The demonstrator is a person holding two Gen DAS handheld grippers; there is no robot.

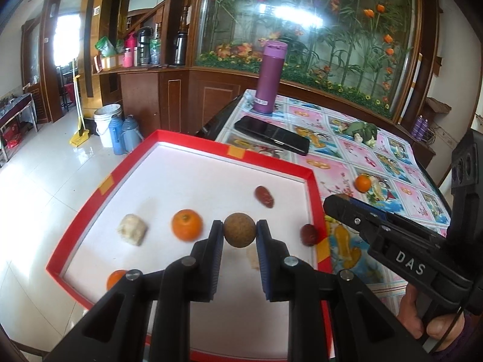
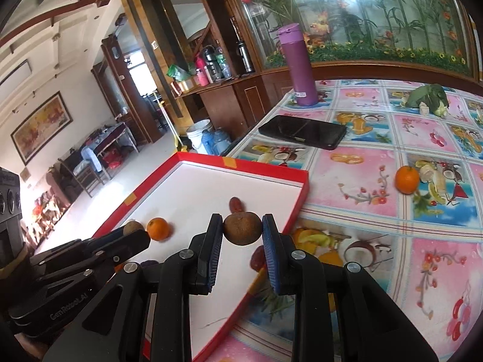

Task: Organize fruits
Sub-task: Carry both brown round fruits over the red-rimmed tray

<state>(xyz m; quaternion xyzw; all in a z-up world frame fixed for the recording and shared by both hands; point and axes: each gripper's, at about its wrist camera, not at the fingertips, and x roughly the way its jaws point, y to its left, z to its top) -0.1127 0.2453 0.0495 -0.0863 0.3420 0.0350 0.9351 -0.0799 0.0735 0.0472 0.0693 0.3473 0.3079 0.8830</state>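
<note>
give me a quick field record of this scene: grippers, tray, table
left gripper: shut on a brown fruit, over the tray
right gripper: shut on a second brown fruit, over the tray's right edge
tray: red rim, white floor; holds two oranges, two red dates, a pale lump
table: one orange outside the tray, purple flask, phone, greens

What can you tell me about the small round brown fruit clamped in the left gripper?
The small round brown fruit is ball-shaped, with a dull tan-brown, finely speckled, rough-looking skin and no stem or leaf showing. The left gripper is shut on it, one blue ribbed pad pressing each side at about its widest part. It seems to be held above the white floor of the shallow red-rimmed tray, near the tray's right side. Only the pads appear to touch it. It looks whole and unbruised.
</note>
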